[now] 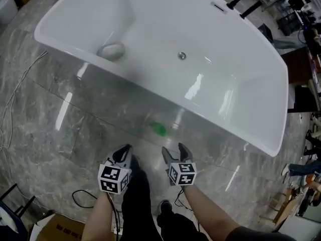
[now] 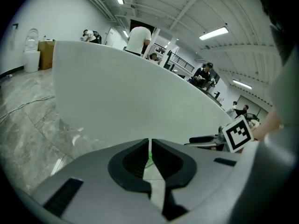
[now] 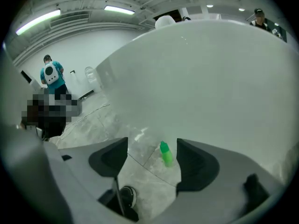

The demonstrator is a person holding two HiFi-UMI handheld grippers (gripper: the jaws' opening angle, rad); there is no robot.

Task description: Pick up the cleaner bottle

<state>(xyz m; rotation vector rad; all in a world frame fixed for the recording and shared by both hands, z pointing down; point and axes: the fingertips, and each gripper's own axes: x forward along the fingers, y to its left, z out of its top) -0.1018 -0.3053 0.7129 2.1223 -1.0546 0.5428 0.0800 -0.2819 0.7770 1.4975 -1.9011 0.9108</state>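
The cleaner bottle [image 3: 166,154] stands on the floor [image 1: 75,124] just ahead of the right tongs [image 3: 152,147], in line with their spread gap but clear of both jaws. The left tongs [image 2: 149,146] are pressed together on nothing. Neither pair holds the bottle, so closing on it and lifting are what is left.

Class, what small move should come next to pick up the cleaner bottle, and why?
Probably lower the right gripper toward the green cleaner bottle: its jaws stand apart and frame the bottle, which sits on the floor beside the bathtub, well ahead.
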